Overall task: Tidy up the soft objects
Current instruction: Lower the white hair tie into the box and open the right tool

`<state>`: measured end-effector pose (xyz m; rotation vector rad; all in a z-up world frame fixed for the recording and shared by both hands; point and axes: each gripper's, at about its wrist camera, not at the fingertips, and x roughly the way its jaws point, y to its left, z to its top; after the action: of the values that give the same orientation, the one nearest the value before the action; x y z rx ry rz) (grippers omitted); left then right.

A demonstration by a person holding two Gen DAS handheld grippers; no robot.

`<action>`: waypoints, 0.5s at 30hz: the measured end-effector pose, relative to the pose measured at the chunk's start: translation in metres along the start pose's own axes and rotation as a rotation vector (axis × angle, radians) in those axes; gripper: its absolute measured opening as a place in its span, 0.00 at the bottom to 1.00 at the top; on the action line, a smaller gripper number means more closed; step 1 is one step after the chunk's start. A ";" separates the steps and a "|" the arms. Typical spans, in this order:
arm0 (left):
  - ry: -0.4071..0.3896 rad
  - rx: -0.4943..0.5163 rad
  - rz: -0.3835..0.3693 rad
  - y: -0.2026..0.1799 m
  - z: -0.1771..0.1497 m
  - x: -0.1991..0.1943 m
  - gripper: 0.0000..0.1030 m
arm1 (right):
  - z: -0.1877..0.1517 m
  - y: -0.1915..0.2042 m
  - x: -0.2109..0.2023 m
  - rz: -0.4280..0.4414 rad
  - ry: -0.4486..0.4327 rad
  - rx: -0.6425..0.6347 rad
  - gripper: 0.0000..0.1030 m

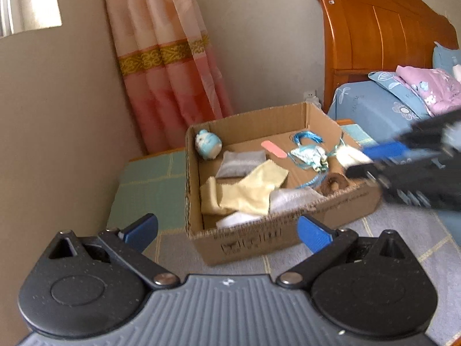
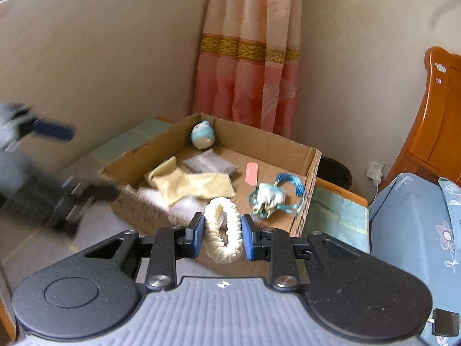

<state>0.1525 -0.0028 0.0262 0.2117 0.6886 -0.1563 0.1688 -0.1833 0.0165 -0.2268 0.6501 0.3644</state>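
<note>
An open cardboard box [image 1: 259, 239] sits on the grey mat. It holds a blue-and-white plush [image 1: 207, 144], a grey cloth [image 1: 242, 163], a yellow cloth [image 1: 247, 191], a blue corded pouch [image 1: 309, 157] and a brown scrunchie [image 1: 332, 184]. My left gripper [image 1: 227, 230] stands wide open in front of the box's near wall, nothing between its fingers. My right gripper [image 2: 222, 236] is shut on a cream scrunchie [image 2: 227, 252] above the near edge of the box [image 2: 314, 155]. In the left wrist view that right gripper [image 1: 366, 160] shows blurred at the box's right side.
A wooden headboard [image 1: 374, 28] and blue bedding [image 1: 371, 106] stand to the right. A pink curtain [image 2: 247, 72] hangs behind the box. A green mat [image 1: 147, 184] lies left of it, with a dark bin [image 2: 335, 173] and a wall socket [image 2: 374, 173] behind.
</note>
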 end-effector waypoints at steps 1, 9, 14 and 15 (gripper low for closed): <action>0.000 -0.004 0.000 0.000 -0.001 -0.003 1.00 | 0.005 -0.002 0.005 -0.003 0.004 0.004 0.31; -0.076 -0.062 0.012 0.011 -0.012 -0.027 1.00 | 0.043 -0.007 0.059 -0.020 0.048 0.035 0.31; -0.093 -0.063 0.049 0.014 -0.017 -0.028 1.00 | 0.055 -0.010 0.091 -0.038 0.070 0.055 0.31; -0.088 -0.070 0.052 0.015 -0.018 -0.028 1.00 | 0.057 -0.011 0.097 -0.046 0.074 0.060 0.32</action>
<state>0.1240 0.0185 0.0330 0.1549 0.5993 -0.0916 0.2762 -0.1502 0.0012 -0.1990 0.7265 0.2929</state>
